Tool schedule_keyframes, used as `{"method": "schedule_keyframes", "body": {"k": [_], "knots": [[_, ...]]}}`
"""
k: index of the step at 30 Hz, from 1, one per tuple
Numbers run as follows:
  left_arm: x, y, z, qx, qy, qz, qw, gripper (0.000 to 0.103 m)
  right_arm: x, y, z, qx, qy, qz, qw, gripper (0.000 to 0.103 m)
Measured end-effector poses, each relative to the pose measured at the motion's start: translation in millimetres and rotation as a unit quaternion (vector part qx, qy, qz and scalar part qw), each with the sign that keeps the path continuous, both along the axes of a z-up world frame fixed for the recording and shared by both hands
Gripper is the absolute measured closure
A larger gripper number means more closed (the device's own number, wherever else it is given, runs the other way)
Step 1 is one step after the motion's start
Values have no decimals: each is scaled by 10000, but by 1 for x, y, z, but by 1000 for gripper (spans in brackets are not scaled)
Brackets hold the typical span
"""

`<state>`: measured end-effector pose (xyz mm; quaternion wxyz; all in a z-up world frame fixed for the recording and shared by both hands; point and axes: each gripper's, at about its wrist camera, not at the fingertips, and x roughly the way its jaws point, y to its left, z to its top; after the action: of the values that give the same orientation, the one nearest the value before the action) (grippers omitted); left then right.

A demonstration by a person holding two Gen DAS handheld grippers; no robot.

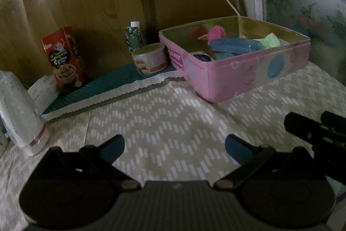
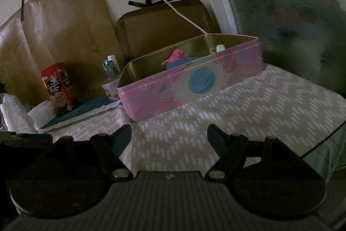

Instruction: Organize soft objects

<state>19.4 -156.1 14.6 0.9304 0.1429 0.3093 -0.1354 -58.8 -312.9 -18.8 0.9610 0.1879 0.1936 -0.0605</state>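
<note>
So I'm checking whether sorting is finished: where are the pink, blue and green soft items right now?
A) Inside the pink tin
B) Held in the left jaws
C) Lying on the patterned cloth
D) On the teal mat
A: the pink soft item, blue one and green one all sit within the walls of the pink tin; both grippers are open and hold nothing.

The tin (image 1: 248,73) is pink outside with a blue macaron print and gold inside, holding pink (image 1: 214,33), blue (image 1: 231,46) and pale green (image 1: 270,40) soft pieces. The cloth (image 1: 173,114) beneath is beige with white chevron dashes; the mat (image 1: 103,83) is teal, and the carton (image 1: 64,57) red.
</note>
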Motion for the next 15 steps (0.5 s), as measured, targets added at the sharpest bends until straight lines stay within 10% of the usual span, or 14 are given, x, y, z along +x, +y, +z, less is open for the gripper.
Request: {"method": "schedule_keyframes", "body": {"k": [15], "knots": [[1, -1, -3, 3, 109, 7, 9999, 0, 0, -1, -1, 18, 13, 0, 10000, 24]]}}
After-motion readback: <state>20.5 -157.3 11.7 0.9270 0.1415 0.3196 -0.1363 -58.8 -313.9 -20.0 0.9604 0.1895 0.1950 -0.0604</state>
